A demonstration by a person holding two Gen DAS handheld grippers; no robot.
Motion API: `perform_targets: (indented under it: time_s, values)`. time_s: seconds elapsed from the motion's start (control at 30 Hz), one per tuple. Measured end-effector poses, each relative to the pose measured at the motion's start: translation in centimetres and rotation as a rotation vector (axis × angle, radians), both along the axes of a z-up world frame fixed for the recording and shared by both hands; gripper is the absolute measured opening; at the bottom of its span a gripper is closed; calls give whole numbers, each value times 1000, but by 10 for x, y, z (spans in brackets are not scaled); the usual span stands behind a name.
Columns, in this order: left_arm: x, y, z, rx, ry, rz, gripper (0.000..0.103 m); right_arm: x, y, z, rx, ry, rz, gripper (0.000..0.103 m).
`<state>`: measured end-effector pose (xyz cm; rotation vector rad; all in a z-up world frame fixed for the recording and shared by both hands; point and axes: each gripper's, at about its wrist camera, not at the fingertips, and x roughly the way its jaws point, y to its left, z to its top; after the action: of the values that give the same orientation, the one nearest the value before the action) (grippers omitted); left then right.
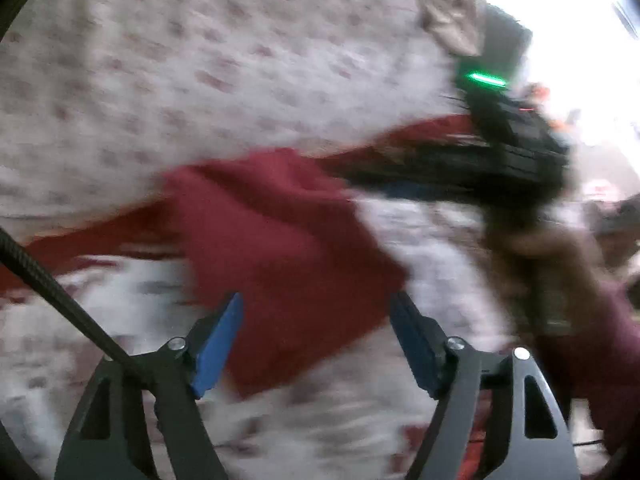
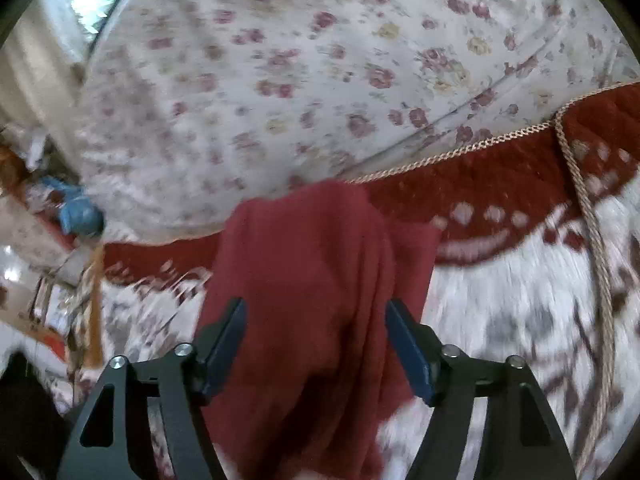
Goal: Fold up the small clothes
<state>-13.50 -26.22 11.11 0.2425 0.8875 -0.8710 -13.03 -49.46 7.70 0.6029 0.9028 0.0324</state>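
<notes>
A small dark red garment point(image 1: 288, 248) lies rumpled on the bed. In the left wrist view my left gripper point(image 1: 316, 320) is open, its blue pads wide apart just above the garment's near part. The right gripper's black body point(image 1: 500, 152) reaches in from the right at the garment's far edge, blurred. In the right wrist view the same red garment point(image 2: 316, 280) runs between and under my right gripper point(image 2: 316, 332), whose jaws stand open and apart from the cloth.
A white sheet with pink flowers point(image 2: 320, 60) covers the bed. A red and white blanket point(image 2: 500, 184) with a braided cord edge point(image 2: 588, 220) lies under the garment. A person's hand and maroon sleeve point(image 1: 592, 320) are at the right. Bright window light point(image 1: 580, 20) shows at the far right.
</notes>
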Motion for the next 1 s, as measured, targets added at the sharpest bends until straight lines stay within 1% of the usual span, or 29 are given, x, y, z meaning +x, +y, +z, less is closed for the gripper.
perform_targets:
  time_s: [0.03, 0.07, 0.13, 0.2, 0.23, 0.27, 0.3, 0.33, 0.37, 0.47, 0.5, 0.57, 0.6, 0.67, 0.7, 0.77, 0.8, 0.83, 0.87, 0.9, 0.93, 1.0]
  values:
    - [3, 10, -3, 39, -57, 60, 74, -11, 6, 3, -4, -9, 6, 80]
    - [7, 14, -7, 49, -68, 85, 74, -21, 14, 5, -9, -15, 8, 80]
    - [21, 22, -19, 49, -38, 158, 74, -30, 27, 5, -16, -16, 19, 81]
    - [31, 30, -31, 18, 16, 205, 74, -33, 40, -2, -33, -19, 39, 81]
    - [35, 29, -35, 10, 37, 213, 74, -31, 48, -8, -53, -13, 52, 78]
    - [35, 27, -37, 16, 45, 217, 74, -29, 53, -13, -80, -1, 67, 68]
    - [38, 24, -42, 41, 38, 216, 74, -26, 59, -17, -122, 13, 80, 24]
    - [36, 21, -44, 41, 29, 216, 74, -26, 63, -20, -171, 35, 89, 7]
    - [35, 21, -45, 49, 19, 212, 74, -28, 65, -23, -208, 57, 85, 8]
    - [33, 28, -47, 32, 20, 219, 75, -48, 62, -22, -228, 29, 76, 7]
    - [34, 26, -49, 28, 26, 225, 75, -53, 61, -26, -225, 33, 67, 7]
    - [39, 18, -55, 38, 41, 226, 75, -57, 63, -44, -218, 83, 81, 7]
    - [42, 14, -58, 48, 47, 230, 75, -60, 64, -47, -225, 85, 85, 7]
    - [43, 11, -63, 55, 52, 234, 75, -64, 63, -40, -216, 77, 87, 8]
    - [43, 10, -64, 55, 53, 234, 75, -66, 58, -31, -176, 62, 75, 10]
    - [42, 7, -65, 58, 48, 230, 76, -68, 42, -11, -96, 12, 19, 25]
    - [41, 5, -65, 59, 46, 225, 76, -66, 36, -5, -83, -9, -5, 49]
    - [41, 4, -66, 59, 45, 223, 76, -62, 29, 2, -80, -34, -36, 70]
    - [41, 2, -67, 59, 45, 220, 77, -52, 22, 8, -96, -59, -76, 75]
    - [40, 1, -69, 59, 47, 218, 77, -41, 19, 9, -111, -58, -89, 75]
    - [39, 0, -71, 60, 46, 216, 78, -25, 16, 8, -123, -45, -98, 75]
    - [38, -2, -74, 62, 41, 212, 79, 14, 9, -6, -119, -6, -109, 75]
